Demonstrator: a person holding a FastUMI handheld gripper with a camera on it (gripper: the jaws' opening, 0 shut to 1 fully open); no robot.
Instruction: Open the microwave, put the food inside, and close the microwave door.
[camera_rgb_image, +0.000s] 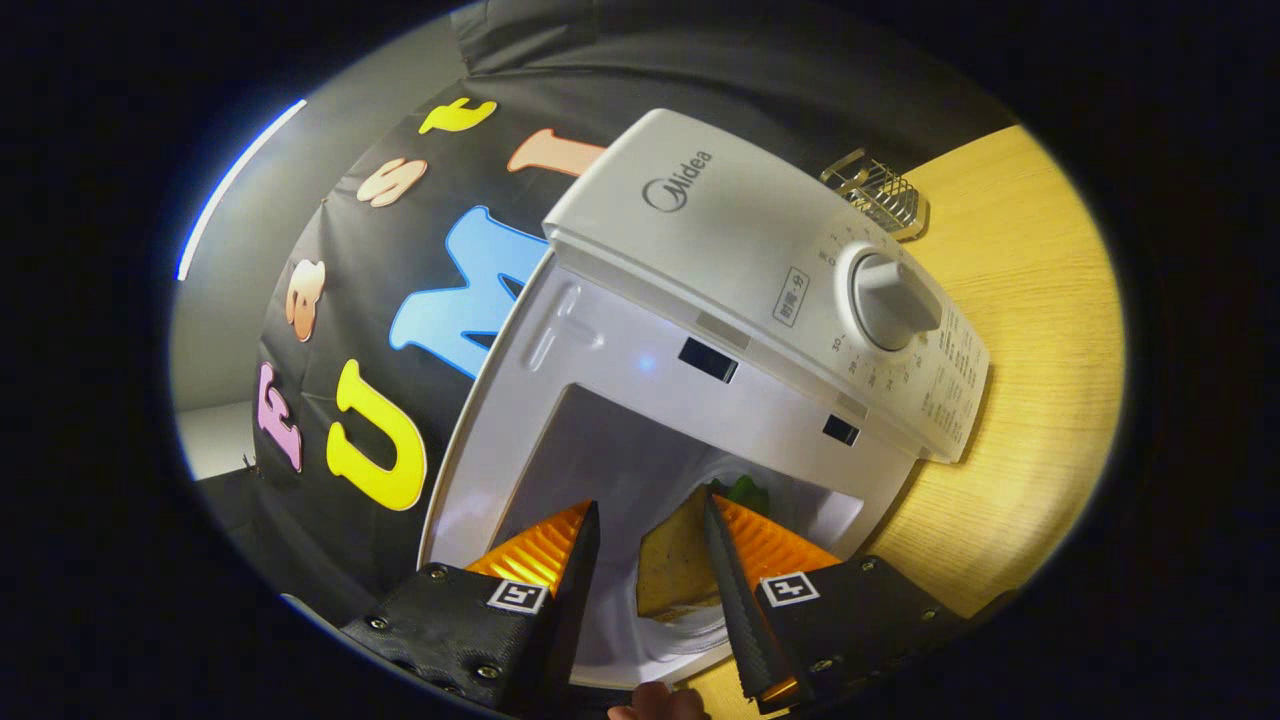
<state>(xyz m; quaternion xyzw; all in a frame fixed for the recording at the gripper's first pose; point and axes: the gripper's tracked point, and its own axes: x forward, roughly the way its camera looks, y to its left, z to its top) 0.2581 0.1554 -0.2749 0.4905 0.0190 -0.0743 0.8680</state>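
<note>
The hand-held gripper, rolled sideways, reaches into the open microwave, fingers spread beside the sandwich.

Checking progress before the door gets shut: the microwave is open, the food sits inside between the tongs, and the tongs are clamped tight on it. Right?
Not quite. The gripper view shows the tongs open, with a gap between the left finger and the food. The rest holds: the microwave is open and the food sits inside, between the tongs.
</note>
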